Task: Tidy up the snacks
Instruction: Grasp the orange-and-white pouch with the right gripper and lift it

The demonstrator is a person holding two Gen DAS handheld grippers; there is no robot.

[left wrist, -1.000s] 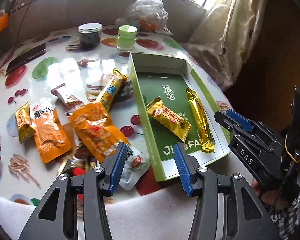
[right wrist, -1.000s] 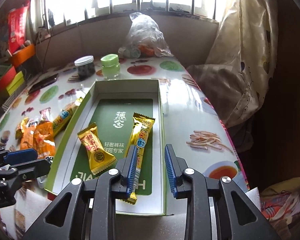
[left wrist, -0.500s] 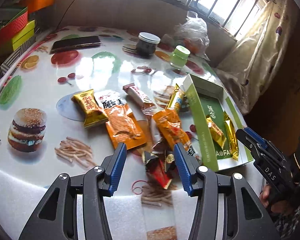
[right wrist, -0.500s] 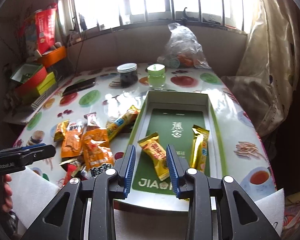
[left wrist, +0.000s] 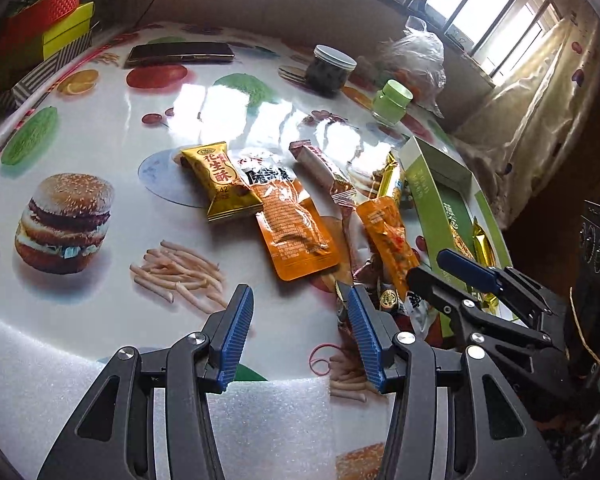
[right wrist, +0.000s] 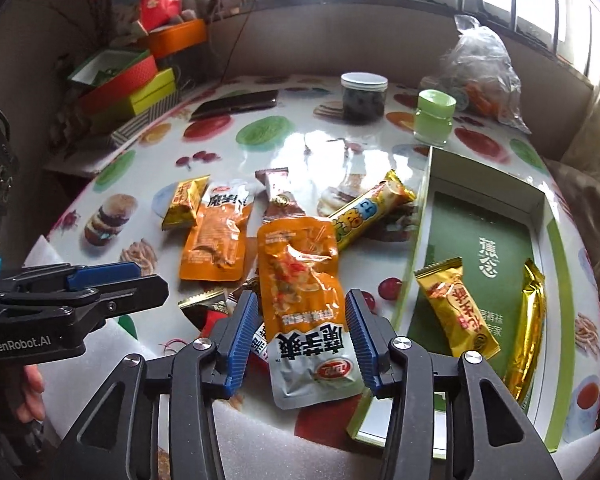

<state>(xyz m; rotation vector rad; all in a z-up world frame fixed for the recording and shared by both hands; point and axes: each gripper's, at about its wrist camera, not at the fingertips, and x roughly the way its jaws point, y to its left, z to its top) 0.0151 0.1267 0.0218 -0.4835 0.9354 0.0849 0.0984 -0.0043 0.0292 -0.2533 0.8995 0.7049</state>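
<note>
Several snack packets lie loose on the table left of a green box (right wrist: 420, 220). My right gripper (right wrist: 302, 332) is open, its fingers either side of an orange pouch (right wrist: 300, 276), above it. The box holds a gold packet (right wrist: 456, 312) and a gold bar (right wrist: 530, 320). A yellow bar (right wrist: 370, 212), another orange pouch (right wrist: 216, 244), a gold peanut packet (left wrist: 224, 184) and a brown bar (left wrist: 324, 168) lie nearby. My left gripper (left wrist: 300, 328) is open and empty over the table's near edge, left of the pile.
A dark jar (right wrist: 364, 98), a green jar (right wrist: 434, 118), a plastic bag (right wrist: 480, 68) and a phone (right wrist: 236, 104) stand at the back. Stacked boxes (right wrist: 132, 84) sit far left. White foam (left wrist: 268, 424) lines the near edge.
Both grippers have swung left, away from the box and toward the loose pile. The right gripper now straddles the orange pouch and has opened wider.
</note>
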